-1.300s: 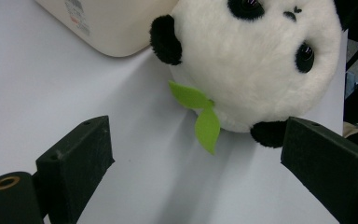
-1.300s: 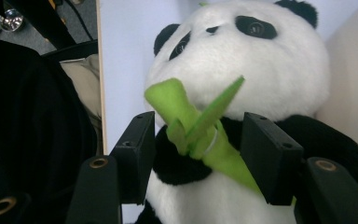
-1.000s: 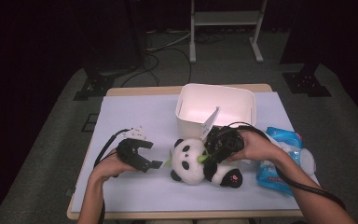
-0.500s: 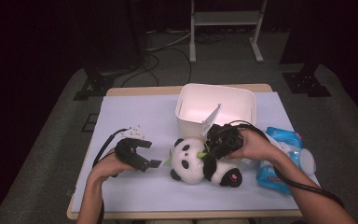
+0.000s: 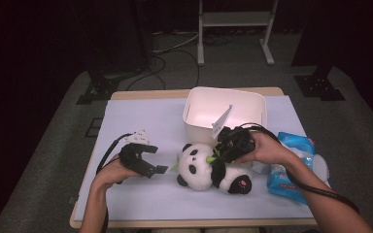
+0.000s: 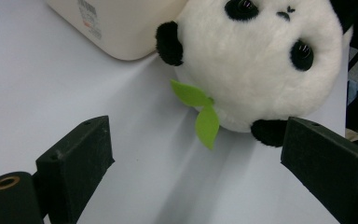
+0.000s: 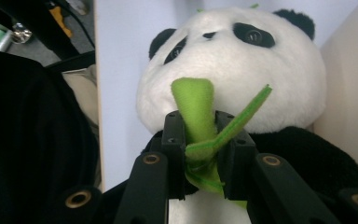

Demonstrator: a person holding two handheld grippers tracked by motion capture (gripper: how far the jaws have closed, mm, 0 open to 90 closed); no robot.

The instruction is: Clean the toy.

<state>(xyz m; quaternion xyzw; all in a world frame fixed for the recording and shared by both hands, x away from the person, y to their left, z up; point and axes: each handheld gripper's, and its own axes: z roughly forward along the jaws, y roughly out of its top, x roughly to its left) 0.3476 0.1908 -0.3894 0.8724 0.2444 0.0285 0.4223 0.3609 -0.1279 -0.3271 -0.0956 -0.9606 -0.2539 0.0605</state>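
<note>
A black-and-white plush panda (image 5: pixel 196 167) lies on the lavender table cover (image 5: pixel 141 121), head to the left. My right gripper (image 5: pixel 214 159) sits over its chest. Its jaws have just been closing, and in the right gripper view (image 7: pixel 200 128) the pads pinch the panda's green felt bamboo stalk (image 7: pixel 193 105). My left gripper (image 5: pixel 156 159) rests just left of the panda's head, open. In the left gripper view (image 6: pixel 198 140) its wide-set jaws frame the panda's head (image 6: pixel 261 60) and a green leaf (image 6: pixel 200 107) without touching them.
A white plastic bin (image 5: pixel 194 124) stands right behind the panda, with a white card (image 5: pixel 222 121) leaning inside. A blue pack of wipes (image 5: pixel 291 160) lies at the right, under the right forearm. Cables trail from both grippers towards the near table edge.
The right gripper's jaws have drawn in onto the green felt stalk. Both hands and the panda have stayed in place.
</note>
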